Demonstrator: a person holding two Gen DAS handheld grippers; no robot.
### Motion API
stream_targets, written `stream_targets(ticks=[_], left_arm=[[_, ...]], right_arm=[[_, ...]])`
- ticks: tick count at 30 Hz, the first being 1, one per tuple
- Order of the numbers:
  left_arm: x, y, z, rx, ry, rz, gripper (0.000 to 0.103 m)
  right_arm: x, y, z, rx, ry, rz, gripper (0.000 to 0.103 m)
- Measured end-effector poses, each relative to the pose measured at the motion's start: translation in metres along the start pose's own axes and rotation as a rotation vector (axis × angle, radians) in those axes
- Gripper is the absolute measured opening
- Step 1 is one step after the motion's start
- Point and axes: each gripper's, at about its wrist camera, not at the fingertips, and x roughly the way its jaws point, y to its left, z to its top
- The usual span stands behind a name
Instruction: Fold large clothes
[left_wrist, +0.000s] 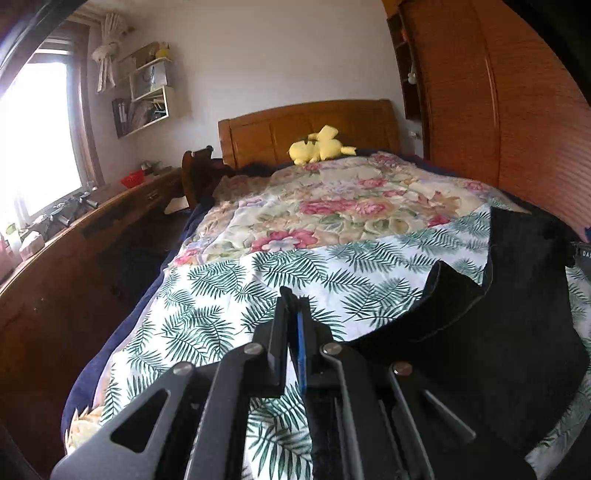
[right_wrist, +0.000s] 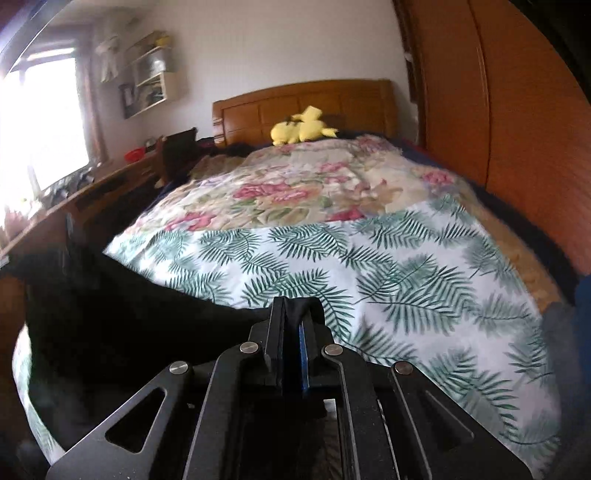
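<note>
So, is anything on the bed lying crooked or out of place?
Mostly the black garment: it lies bunched and uneven on the palm-leaf sheet, one flap folded up. The right gripper is shut on a fold of it. The yellow plush toy lies tipped against the headboard.

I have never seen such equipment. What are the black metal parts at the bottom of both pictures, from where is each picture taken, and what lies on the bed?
There is no robot: a person holds a two-finger claw in each hand, with a camera on each looking along its fingers. One picture comes from the left claw, the other from the right claw. Both claws are shut. The right one pinches an edge of the large black cloth garment; what the left one grips I cannot tell. The garment lies partly on the palm-leaf printed sheet. Further back lie a floral quilt and a yellow plush toy.
</note>
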Motion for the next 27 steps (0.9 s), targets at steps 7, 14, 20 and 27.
stream_targets(ticks=[7,14,20,27], left_arm=[[0.042,-0.008,-0.005,-0.003,0.060,-0.016,0.001],[0.052,-0.016,-0.009,-0.010,0.085,-0.043,0.002],[0.040,-0.023,-0.008,0.008,0.084,-0.072,0.003],[0.012,-0.025,-0.015,0.033,0.085,-0.100,0.013]], right_arm=[[0.047,0.000,-0.006,-0.003,0.074,-0.054,0.003],[0.053,0.002,-0.016,-0.036,0.080,-0.049,0.005],[0.040,0.009,-0.017,-0.054,0.043,-0.015,0.007],[0.012,0.015,-0.010,-0.065,0.004,-0.007,0.027]])
